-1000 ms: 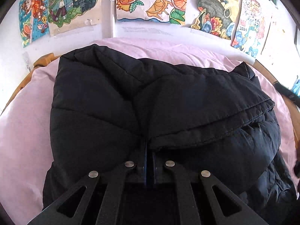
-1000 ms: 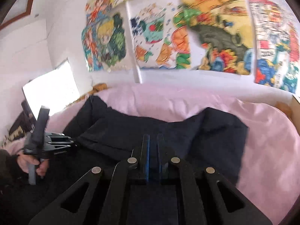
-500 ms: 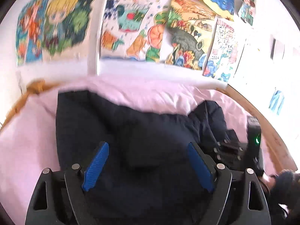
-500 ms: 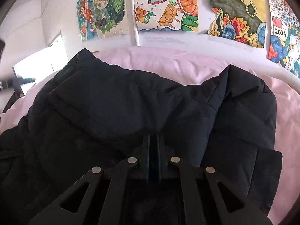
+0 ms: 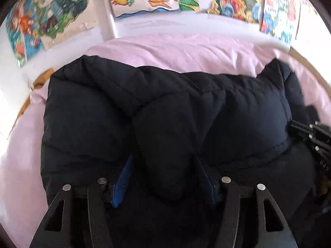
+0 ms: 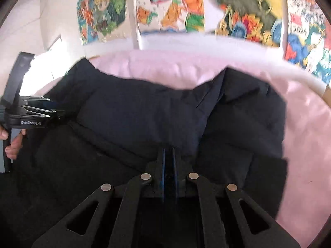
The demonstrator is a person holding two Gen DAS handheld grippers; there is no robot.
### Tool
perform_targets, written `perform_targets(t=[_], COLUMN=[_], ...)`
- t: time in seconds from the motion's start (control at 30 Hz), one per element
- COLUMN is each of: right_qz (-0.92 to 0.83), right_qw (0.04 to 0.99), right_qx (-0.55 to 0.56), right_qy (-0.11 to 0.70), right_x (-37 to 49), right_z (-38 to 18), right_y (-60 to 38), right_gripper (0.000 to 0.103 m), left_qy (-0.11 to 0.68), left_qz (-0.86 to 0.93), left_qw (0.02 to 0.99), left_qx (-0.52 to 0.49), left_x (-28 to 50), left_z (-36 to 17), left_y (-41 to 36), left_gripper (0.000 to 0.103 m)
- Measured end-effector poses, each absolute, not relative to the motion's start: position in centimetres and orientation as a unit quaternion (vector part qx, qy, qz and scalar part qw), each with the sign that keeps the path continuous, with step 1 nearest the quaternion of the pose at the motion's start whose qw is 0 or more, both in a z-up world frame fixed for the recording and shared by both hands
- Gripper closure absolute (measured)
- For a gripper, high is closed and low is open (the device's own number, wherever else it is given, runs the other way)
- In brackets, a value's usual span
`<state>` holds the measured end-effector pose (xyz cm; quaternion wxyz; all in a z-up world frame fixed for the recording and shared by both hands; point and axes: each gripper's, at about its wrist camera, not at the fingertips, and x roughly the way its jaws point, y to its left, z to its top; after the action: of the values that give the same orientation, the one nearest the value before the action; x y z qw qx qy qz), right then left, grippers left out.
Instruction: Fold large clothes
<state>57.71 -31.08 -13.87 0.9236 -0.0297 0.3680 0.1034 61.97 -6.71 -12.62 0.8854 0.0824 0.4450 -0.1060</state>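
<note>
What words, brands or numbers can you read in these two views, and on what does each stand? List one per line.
"GenRoboLAI": white print, slightly blurred, on the side of the left hand-held gripper.
"2024": only faintly legible on the calendar poster on the wall.
White letters on the right hand-held gripper: too blurred to read.
Other posters: drawings only, any lettering too blurred.

black puffer jacket [image 5: 165,113] folded, bunched, lying on pink bedding [image 5: 186,51].

Black jacket [image 5: 86,124], pink sheet [image 5: 186,53], prob. plain.
</note>
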Motion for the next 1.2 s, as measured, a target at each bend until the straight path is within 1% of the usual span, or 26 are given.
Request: perform_targets(t=[0.2,0.4,0.53,0.57,0.63,0.7,0.73,0.77,0.8,0.83,0.93,1.03,1.2], right_qz=[0.117,0.102,0.109,0.115,0.132,0.152,0.161,0.166,0.157,0.146,0.158,0.154,0.147], right_qw=[0.915,0.916,0.915,0.917,0.921,0.919,0.920,0.922,0.924,0.930,0.931,0.936,0.947], right_qx=[-0.037,-0.071,-0.060,-0.048,-0.017,0.003,0.006,0.005,-0.002,-0.013,-0.014,-0.022,-0.031], right_qy=[0.384,0.380,0.383,0.378,0.366,0.363,0.358,0.351,0.347,0.337,0.328,0.315,0.284], right_x=[59.3,59.4,59.5,59.2,58.5,58.0,57.7,57.3,57.1,56.6,55.9,54.9,53.4], right_z=[-15.3,-15.8,-15.8,-15.6,-14.9,-14.5,-14.2,-13.9,-13.8,-13.5,-13.0,-12.3,-10.4], right_y=[-31.1,-29.9,-30.1,-30.5,-31.5,-32.2,-32.3,-32.2,-32.0,-31.7,-31.4,-31.5,-32.2], right_gripper=[0.096,0.096,0.096,0.096,0.094,0.081,0.062,0.038,0.025,0.019,0.019,0.019,0.018], left_qy=[0.458,0.454,0.438,0.433,0.431,0.430,0.425,0.419,0.412,0.410,0.402,0.391,0.362], left_qz=[-0.111,-0.106,-0.119,-0.127,-0.142,-0.151,-0.155,-0.156,-0.152,-0.151,-0.145,-0.149,-0.158], left_qw=[0.880,0.882,0.890,0.892,0.891,0.890,0.892,0.895,0.898,0.899,0.904,0.908,0.918], left_qx=[0.066,0.069,0.048,0.038,0.020,0.008,0.004,0.002,0.006,0.011,0.021,0.010,-0.017], left_x=[63.5,64.0,63.5,63.0,62.2,61.6,61.2,60.8,60.4,60.2,59.4,58.8,57.4], left_z=[-13.8,-14.3,-13.7,-13.3,-12.5,-11.8,-11.3,-11.0,-10.5,-10.4,-9.7,-9.3,-7.9], left_y=[-6.6,-6.6,-6.1,-5.7,-4.8,-4.4,-4.3,-4.2,-4.1,-4.1,-3.9,-2.9,-1.9], left_gripper=[0.043,0.042,0.042,0.040,0.033,0.018,0.015,0.014,0.014,0.014,0.014,0.013,0.002])
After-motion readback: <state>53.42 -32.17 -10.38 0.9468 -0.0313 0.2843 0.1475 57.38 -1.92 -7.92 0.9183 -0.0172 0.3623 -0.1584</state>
